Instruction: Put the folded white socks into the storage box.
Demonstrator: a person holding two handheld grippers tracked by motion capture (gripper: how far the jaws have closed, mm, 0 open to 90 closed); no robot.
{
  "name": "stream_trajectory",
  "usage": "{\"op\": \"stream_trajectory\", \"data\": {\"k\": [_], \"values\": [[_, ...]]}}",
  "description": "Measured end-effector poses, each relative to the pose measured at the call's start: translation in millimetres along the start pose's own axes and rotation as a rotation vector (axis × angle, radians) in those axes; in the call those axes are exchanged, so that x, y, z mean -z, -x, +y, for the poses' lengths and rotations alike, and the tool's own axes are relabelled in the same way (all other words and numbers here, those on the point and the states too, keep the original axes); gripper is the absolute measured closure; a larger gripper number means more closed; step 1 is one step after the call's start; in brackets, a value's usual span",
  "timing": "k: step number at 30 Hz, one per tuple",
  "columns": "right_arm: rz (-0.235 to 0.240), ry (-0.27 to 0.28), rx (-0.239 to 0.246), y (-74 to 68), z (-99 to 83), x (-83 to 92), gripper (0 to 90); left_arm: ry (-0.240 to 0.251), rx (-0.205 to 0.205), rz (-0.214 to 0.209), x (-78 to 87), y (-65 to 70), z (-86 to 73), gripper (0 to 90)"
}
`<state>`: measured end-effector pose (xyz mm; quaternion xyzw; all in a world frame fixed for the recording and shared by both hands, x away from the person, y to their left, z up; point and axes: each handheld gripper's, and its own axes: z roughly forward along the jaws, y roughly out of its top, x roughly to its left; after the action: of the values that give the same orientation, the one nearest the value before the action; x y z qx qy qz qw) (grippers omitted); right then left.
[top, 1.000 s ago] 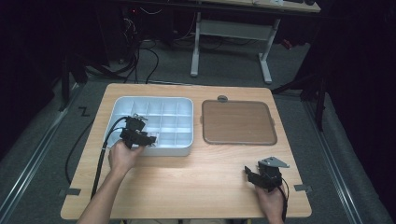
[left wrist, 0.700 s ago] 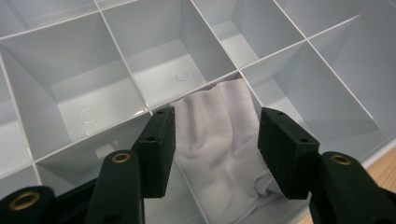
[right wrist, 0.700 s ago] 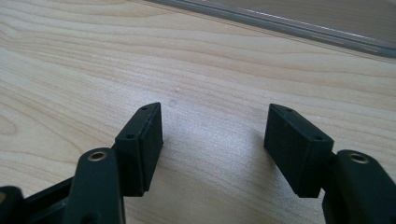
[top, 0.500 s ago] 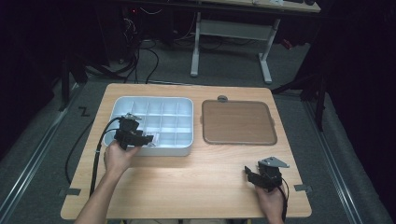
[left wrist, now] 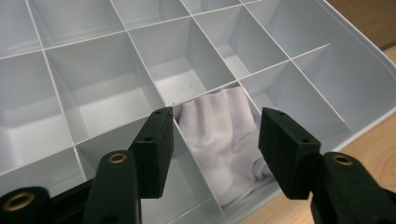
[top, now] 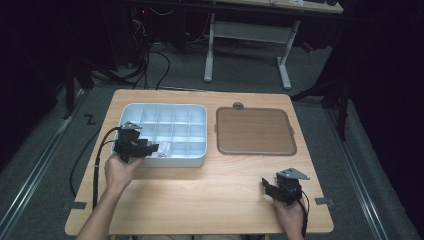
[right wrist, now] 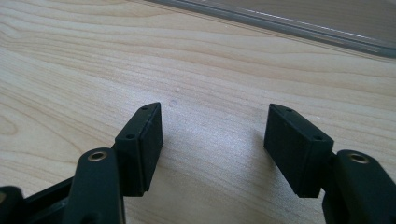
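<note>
A pale grey compartment tray lies on the left half of the wooden table. A crumpled white cloth sits in one compartment of its near row. My left gripper hovers at the tray's near left corner with its jaws apart. They have just been opening, and the cloth lies beyond them, free of the pads. My right gripper rests open over bare wood near the front right edge, with nothing between its fingers.
A brown flat tray with a pale rim lies to the right of the compartment tray. A small grey knob sits at its far edge. A black cable trails off the table's left side.
My left gripper has drawn back a little to the left and toward the person, and its jaws stand wider. The white cloth stays in its compartment. The right gripper has not moved.
</note>
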<state>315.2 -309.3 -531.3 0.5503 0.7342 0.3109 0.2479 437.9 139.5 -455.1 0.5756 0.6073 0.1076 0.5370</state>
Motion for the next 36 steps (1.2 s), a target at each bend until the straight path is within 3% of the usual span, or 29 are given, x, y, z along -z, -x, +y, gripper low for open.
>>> {"op": "stream_trajectory", "data": {"k": [9,25,36], "values": [[0.0,0.0,0.0,0.0,0.0,0.0,37.8,0.028,0.009,-0.025,11.8,0.6,5.2,46.7],[-0.001,0.0,0.0,0.0,0.0,0.0,37.7,0.062,0.007,-0.002,32.3,-4.6,10.5,47.0],[-0.001,0.0,0.0,0.0,0.0,0.0,37.8,0.075,0.064,-0.041,44.1,-9.5,10.2,46.2]]}}
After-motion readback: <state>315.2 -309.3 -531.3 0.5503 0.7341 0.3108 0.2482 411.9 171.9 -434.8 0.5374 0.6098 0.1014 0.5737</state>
